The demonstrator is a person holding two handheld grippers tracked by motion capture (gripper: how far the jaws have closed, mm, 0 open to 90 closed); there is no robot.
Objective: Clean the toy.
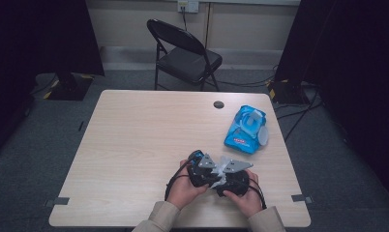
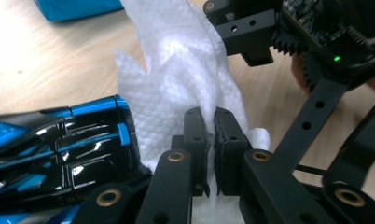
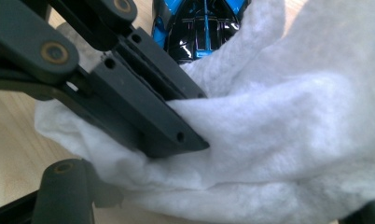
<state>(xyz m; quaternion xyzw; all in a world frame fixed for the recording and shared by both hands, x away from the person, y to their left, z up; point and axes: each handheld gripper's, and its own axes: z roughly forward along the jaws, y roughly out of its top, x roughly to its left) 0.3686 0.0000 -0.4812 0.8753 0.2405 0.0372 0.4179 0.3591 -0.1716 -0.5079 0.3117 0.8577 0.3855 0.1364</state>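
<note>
Wiping the toy car with a white wipe, near edge of the table

White wipe (image 2: 185,79) sits bunched just right of the blue-and-black toy car (image 2: 59,144), touching it; both lie well nearer me than the blue wipe packet (image 1: 246,128). My left gripper (image 2: 210,140) is clamped tight on a fold of the wipe. My right gripper (image 1: 233,180) stands wide with the wipe bunched in front of it; whether its jaws press on anything I cannot tell. I judge the wiping step is under way. To do it well I would keep the pinch firm, drag the wipe across the car's glossy shell in short strokes, and brace the car so it does not roll along the table (image 1: 134,140)
</note>
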